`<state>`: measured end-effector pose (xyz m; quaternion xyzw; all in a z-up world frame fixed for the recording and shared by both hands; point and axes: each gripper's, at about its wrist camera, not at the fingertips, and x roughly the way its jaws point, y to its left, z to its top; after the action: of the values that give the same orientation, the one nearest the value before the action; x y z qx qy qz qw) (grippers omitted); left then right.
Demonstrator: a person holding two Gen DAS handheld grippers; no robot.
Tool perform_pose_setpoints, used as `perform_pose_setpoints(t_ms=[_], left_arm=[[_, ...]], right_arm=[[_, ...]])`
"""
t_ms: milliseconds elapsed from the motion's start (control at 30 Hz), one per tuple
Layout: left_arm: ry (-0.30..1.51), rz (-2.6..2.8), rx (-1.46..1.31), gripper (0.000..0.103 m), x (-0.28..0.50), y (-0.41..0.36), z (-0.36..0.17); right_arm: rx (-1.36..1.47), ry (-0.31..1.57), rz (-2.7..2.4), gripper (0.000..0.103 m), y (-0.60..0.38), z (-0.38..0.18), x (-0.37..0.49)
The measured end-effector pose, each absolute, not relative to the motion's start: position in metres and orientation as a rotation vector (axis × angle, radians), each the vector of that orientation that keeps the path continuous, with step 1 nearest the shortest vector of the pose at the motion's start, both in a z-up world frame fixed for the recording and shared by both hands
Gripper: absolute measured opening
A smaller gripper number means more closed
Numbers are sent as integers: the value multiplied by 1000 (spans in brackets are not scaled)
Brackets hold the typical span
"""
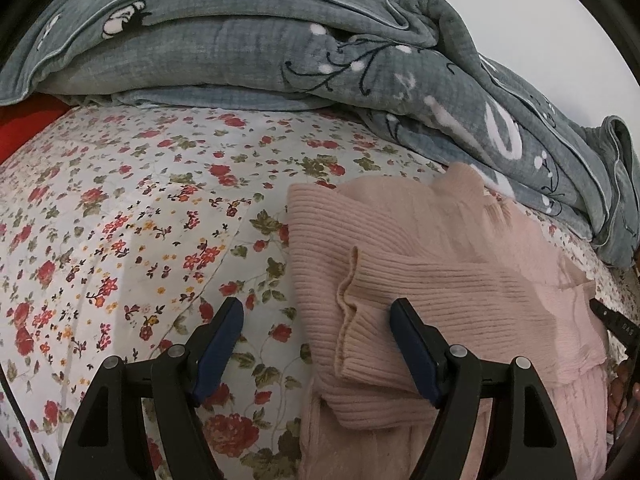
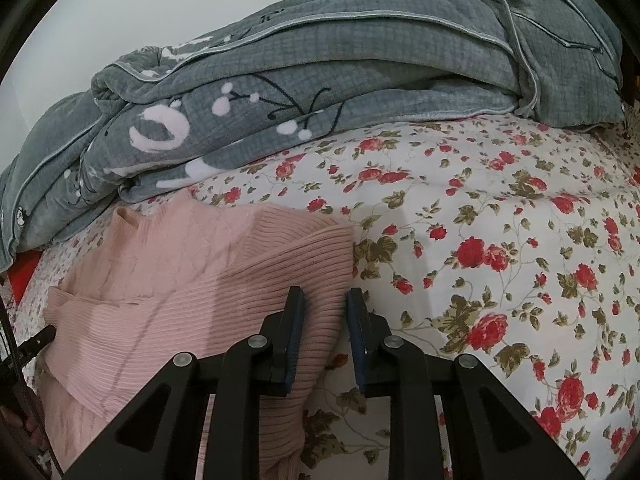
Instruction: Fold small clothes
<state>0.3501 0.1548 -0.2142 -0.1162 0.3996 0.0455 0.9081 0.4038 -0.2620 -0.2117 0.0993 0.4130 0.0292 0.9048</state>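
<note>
A pink ribbed knit sweater [image 1: 432, 280] lies partly folded on the floral bedsheet [image 1: 140, 220], one sleeve folded across its body with the cuff pointing left. My left gripper [image 1: 318, 320] is open, its jaws wide apart astride the sweater's left edge and the cuff, holding nothing. In the right wrist view the sweater [image 2: 180, 280] lies at lower left. My right gripper [image 2: 324, 300] is open with a narrow gap, its jaws over the sweater's right edge and the sheet [image 2: 500, 240], nothing between them.
A bunched grey-green quilted blanket [image 1: 280, 52] with white and black motifs lies along the far side of the bed, also in the right wrist view [image 2: 320, 72]. Red fabric [image 1: 24, 124] shows at the far left. A white wall is behind.
</note>
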Motion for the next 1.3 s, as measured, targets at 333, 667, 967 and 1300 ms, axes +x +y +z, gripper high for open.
perform_pose_setpoints(t_ms=[333, 667, 967, 1300], left_arm=[[818, 108, -208, 75, 341, 152, -212], [786, 75, -137, 75, 315, 137, -198], [774, 2, -143, 75, 248, 120, -180], [772, 26, -157, 73, 132, 124, -168]], right_arm=[[204, 840, 78, 26, -263, -207, 400], [21, 753, 63, 50, -249, -167, 324], [-22, 787, 28, 56, -255, -156, 225], [-32, 775, 76, 56, -245, -151, 132]])
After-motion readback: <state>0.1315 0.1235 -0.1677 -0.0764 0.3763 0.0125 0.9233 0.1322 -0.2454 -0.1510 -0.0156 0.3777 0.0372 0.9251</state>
